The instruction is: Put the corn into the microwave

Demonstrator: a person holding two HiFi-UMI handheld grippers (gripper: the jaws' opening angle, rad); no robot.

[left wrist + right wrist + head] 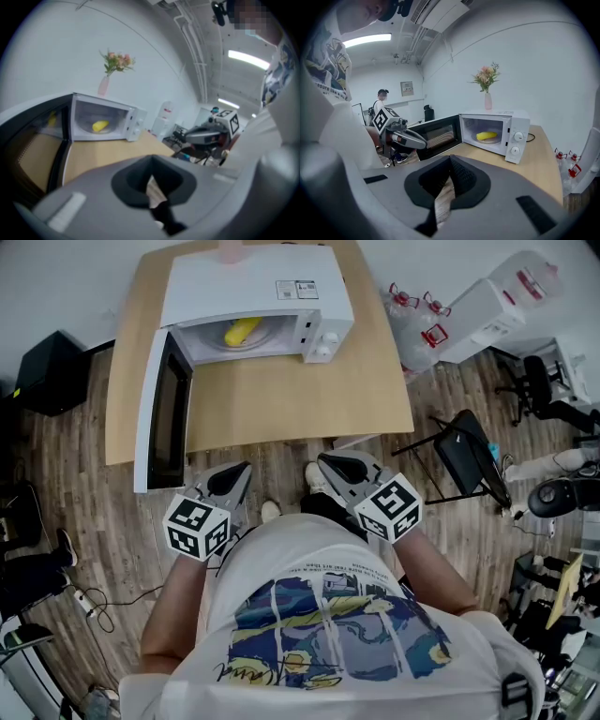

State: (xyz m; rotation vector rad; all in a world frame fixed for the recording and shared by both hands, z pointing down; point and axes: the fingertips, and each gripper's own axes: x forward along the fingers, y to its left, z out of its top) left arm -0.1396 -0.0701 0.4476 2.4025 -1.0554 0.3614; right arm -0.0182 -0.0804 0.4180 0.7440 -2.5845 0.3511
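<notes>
A yellow corn cob (242, 332) lies on the turntable inside the white microwave (253, 287), which stands at the back of the wooden table (281, 399). The microwave's door (164, 413) hangs wide open to the left. Both gripper views also show the corn (100, 125) (486, 136) inside the cavity. My left gripper (246, 468) and right gripper (323, 461) are held close to my body, short of the table's near edge and well away from the microwave. Each points toward the table with its jaws shut and nothing between them (151, 179) (450, 161).
A pink vase with flowers (487, 100) stands on top of the microwave. A black folding chair (469, 460) and water bottles (427, 320) are to the right of the table, a black box (52, 371) to its left. A person (382, 101) stands in the background.
</notes>
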